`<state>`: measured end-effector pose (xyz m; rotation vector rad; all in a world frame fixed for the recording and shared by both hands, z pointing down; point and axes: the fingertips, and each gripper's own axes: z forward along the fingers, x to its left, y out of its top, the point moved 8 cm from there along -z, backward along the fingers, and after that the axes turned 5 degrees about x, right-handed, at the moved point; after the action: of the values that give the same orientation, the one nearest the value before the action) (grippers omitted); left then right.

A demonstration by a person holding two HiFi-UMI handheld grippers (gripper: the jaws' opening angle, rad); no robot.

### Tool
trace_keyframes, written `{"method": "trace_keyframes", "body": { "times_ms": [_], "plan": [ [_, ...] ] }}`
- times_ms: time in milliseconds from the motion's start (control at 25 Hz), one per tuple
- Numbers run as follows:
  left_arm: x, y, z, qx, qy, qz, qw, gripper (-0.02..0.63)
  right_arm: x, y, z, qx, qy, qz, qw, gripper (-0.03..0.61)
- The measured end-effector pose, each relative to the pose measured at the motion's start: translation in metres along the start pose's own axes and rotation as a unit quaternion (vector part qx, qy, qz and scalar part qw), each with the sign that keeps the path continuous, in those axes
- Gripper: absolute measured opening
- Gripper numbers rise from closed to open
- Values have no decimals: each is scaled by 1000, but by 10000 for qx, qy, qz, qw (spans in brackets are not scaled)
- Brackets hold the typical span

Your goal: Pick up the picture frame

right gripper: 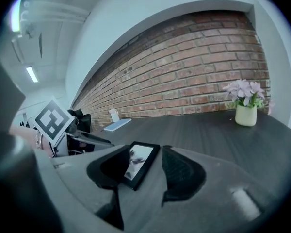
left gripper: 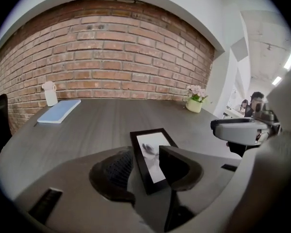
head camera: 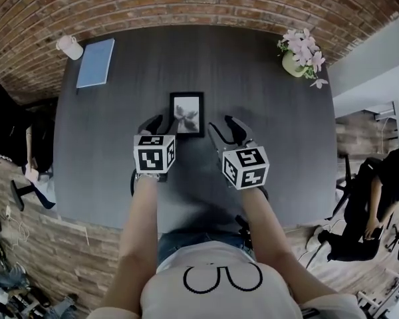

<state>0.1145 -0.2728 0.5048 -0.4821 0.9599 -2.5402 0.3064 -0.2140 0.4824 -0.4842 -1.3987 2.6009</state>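
Observation:
A black picture frame point(head camera: 187, 113) with a pale photo lies flat on the dark grey table point(head camera: 266, 151), near its middle. My left gripper point(head camera: 161, 126) hovers at the frame's near left corner, its jaws apart. In the left gripper view the frame point(left gripper: 153, 159) shows between the two fingers of the left gripper point(left gripper: 145, 171), with no pad pressing on it. My right gripper point(head camera: 227, 131) sits just right of the frame's near end, jaws wide. The right gripper view has the frame point(right gripper: 138, 161) lying ahead between the jaws of the right gripper point(right gripper: 145, 171), closer to the left finger.
A blue notebook point(head camera: 96, 62) and a white mug point(head camera: 69, 46) rest at the table's far left corner. A pot of pink flowers point(head camera: 299, 55) stands at the far right. A brick wall runs behind the table. People sit off both sides.

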Motion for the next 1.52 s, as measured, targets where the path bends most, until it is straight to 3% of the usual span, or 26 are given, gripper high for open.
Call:
{"method": "trace_keyframes", "body": {
  "times_ms": [440, 800, 1280, 1520],
  "plan": [
    [3, -17, 47, 784, 273, -573, 9949, 106, -17, -10, 10, 226, 191, -25, 9996, 190],
    [4, -19, 50, 796, 285, -814, 9931, 97, -18, -14, 11, 273, 398, -26, 9988, 178],
    [17, -18, 51, 903, -283, -1407, 9855, 71, -12, -8, 15, 204, 516, 101, 9984, 166],
    [24, -20, 51, 875, -593, -1607, 9813, 71, -5, -7, 16, 219, 498, 396, 9977, 166]
  ]
}}
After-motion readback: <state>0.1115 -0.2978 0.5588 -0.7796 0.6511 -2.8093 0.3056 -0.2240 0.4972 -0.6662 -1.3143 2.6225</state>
